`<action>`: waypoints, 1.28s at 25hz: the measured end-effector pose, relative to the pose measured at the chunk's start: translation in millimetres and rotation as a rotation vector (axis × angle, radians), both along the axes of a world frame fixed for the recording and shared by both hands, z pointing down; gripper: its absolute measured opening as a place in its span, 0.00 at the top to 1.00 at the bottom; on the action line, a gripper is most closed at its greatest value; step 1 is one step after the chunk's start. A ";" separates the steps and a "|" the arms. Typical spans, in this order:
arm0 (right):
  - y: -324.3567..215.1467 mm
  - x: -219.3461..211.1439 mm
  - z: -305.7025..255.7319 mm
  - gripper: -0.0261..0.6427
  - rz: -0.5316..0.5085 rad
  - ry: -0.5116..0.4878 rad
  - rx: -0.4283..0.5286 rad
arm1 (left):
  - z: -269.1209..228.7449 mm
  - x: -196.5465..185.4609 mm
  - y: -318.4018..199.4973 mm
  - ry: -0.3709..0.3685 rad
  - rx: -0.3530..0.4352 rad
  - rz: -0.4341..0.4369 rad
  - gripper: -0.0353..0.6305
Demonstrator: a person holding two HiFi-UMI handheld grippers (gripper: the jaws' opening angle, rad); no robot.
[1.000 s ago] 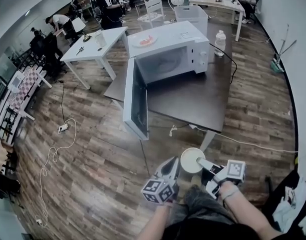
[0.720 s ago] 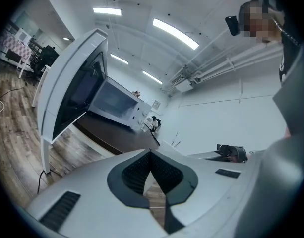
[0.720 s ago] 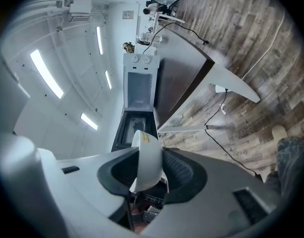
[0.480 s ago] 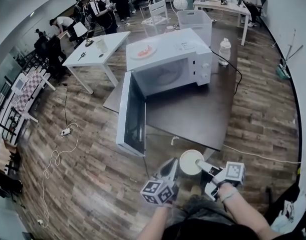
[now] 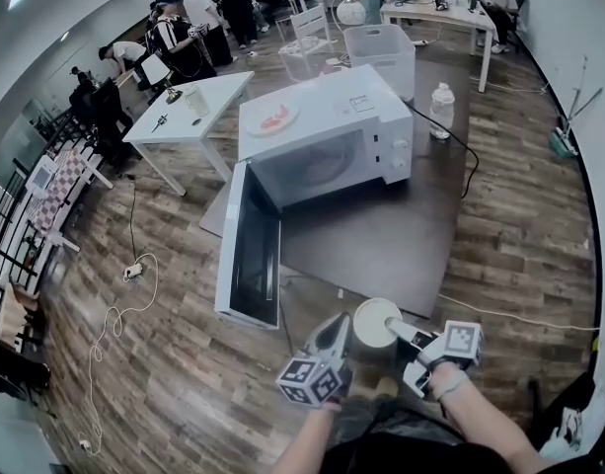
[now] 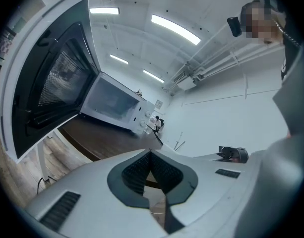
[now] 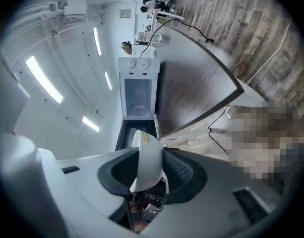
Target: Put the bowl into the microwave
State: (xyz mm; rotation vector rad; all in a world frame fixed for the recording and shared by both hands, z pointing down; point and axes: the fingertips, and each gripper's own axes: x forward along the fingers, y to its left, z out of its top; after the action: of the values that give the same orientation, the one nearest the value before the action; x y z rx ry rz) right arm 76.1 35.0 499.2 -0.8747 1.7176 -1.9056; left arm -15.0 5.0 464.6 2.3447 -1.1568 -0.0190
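Left jaws: pressed together at the tips, nothing between them; the left gripper (image 5: 337, 327) hangs over the floor just left of the bowl (image 5: 376, 322).
Right jaws: clenched on the bowl's rim; the right gripper (image 5: 394, 324) holds it from the right.
Cord (image 5: 113, 314): loops over the wood floor at far left.
White table (image 5: 189, 107): left of the microwave (image 5: 327, 136), with small items on top.
Door (image 5: 245, 250): swung wide open to the left, reaching out past the near edge of the dark table (image 5: 401, 220).
Plate (image 5: 272, 118): on the microwave's top, with something red on it.
Microwave: white, on the dark table, its open cavity facing the person.
Bowl: white, mouth up, in the air over the floor just short of the dark table's near edge, well apart from the microwave.
Bottle (image 5: 440, 110): upright on the dark table, just right of the microwave.
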 end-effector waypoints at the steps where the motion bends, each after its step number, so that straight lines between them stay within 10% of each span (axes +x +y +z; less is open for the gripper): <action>1: -2.7 1.5 0.7 0.76 -0.002 0.002 -0.001 | -1.6 1.2 -2.5 -0.001 0.004 -0.003 0.94; 15: -43.1 14.8 4.3 0.76 0.000 -0.006 -0.008 | 6.5 15.7 -34.7 -0.018 -0.024 0.004 0.94; 32: -163.4 7.2 -3.2 0.76 -0.048 0.224 0.110 | 18.8 2.5 -140.9 0.006 -0.022 -0.076 0.95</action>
State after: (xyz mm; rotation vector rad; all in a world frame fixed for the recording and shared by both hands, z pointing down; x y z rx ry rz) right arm 83.2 -128.4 496.0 -1.0456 1.9694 -1.7790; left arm -12.5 -135.9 483.4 2.2794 -1.2368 -0.0399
